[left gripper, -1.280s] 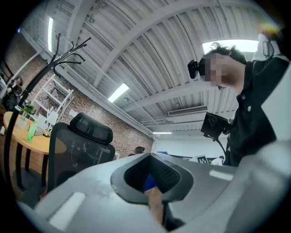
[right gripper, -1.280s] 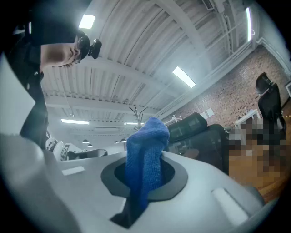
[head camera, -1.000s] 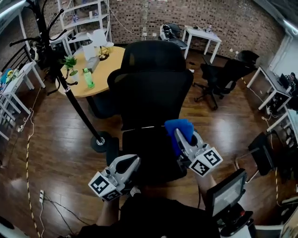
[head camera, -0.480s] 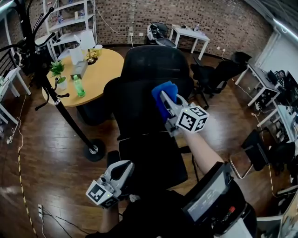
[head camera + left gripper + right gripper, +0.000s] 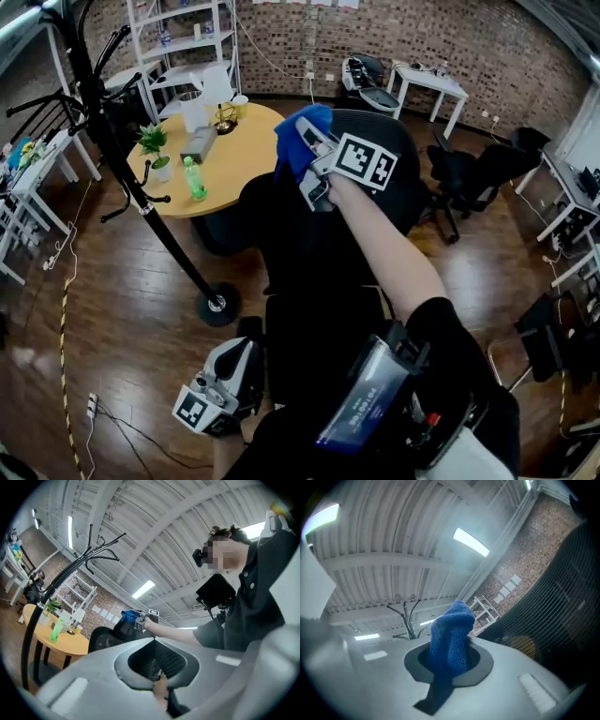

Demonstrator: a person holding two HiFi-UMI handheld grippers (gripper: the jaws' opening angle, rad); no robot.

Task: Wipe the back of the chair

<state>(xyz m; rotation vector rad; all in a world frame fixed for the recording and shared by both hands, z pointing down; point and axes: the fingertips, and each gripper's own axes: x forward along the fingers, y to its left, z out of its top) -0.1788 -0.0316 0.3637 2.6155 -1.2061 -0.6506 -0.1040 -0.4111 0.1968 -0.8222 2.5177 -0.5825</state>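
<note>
Blue cloth (image 5: 292, 139), just one, held by right gripper (image 5: 312, 155) beside chair (image 5: 300, 239).

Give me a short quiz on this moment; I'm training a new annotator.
1. What does the right gripper hold? A) blue cloth B) green bottle C) nothing
2. True or false: the left gripper is empty.
3. Fill in: the cloth is near the ___ of the chair back.
Key: 1 A; 2 true; 3 top.
</note>
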